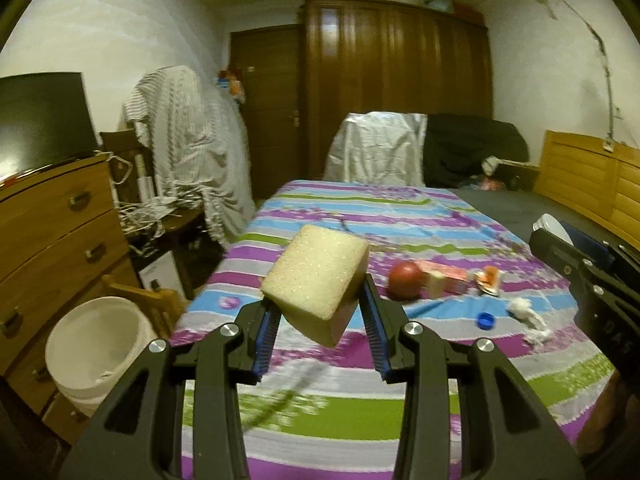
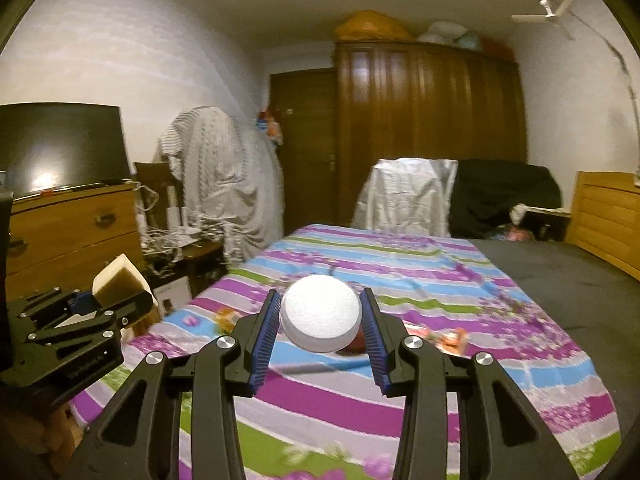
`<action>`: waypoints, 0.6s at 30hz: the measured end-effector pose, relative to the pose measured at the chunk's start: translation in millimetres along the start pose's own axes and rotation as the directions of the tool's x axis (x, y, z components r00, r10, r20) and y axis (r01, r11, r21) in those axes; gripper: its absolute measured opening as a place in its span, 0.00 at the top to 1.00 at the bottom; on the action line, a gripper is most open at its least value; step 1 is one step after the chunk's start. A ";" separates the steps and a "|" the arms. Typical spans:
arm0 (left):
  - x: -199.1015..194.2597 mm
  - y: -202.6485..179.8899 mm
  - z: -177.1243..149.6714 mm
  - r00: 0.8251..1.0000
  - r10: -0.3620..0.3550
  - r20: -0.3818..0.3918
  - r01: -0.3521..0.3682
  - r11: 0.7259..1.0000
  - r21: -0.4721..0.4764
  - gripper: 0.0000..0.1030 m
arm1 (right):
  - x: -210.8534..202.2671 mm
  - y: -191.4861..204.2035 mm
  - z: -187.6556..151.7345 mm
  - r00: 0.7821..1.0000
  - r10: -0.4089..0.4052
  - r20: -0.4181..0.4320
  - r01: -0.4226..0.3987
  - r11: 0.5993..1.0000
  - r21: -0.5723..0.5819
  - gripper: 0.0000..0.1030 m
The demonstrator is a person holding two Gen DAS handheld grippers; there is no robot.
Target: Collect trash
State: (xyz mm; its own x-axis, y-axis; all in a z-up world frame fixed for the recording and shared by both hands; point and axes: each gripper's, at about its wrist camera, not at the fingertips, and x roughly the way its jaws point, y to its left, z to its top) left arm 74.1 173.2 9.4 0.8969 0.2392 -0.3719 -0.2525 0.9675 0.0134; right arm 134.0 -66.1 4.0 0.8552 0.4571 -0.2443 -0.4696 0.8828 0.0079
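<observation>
My left gripper (image 1: 318, 304) is shut on a yellowish sponge block (image 1: 316, 276), held above the striped bed. In the right wrist view the same sponge block (image 2: 118, 280) shows at the left in that left gripper (image 2: 100, 312). A white foam puck (image 2: 320, 314) sits pinched in my right gripper (image 2: 320, 320), also lifted over the bed. On the bedsheet lie a red ball (image 1: 406, 278), a pink carton (image 1: 446, 280), an orange wrapper (image 1: 488, 278), a blue bottle cap (image 1: 486, 320) and a crumpled white tissue (image 1: 530, 316). The right gripper's body (image 1: 592, 280) shows at the right edge.
A white bucket (image 1: 94, 356) stands on the floor left of the bed, beside a wooden dresser (image 1: 56, 232) with a dark screen (image 1: 40, 120) on top. A cloth-draped chair (image 1: 188, 148) and a tangle of cables stand behind it. A wardrobe (image 1: 396, 76) fills the back wall.
</observation>
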 end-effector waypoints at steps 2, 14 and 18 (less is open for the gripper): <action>0.7 16.0 3.8 1.000 0.026 0.000 -0.026 0.999 -0.020 0.64 | 13.0 16.7 8.7 0.999 0.041 -0.008 -0.041 0.999 -0.004 0.59; -1.9 138.6 15.9 0.976 0.218 -0.020 -0.219 0.968 -0.125 0.64 | 84.5 149.5 52.7 0.963 0.262 -0.062 -0.266 0.962 -0.062 0.59; -4.2 176.3 16.9 0.960 0.277 -0.039 -0.280 0.947 -0.156 0.64 | 105.2 198.8 65.0 0.943 0.324 -0.081 -0.330 0.940 -0.085 0.59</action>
State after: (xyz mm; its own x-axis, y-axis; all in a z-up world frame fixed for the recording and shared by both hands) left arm 31.9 344.2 29.1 0.7770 0.4945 -0.3895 -0.5468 0.8368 -0.0282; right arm 144.8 164.5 43.0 0.6364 0.7080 -0.3062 -0.7425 0.6698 0.0053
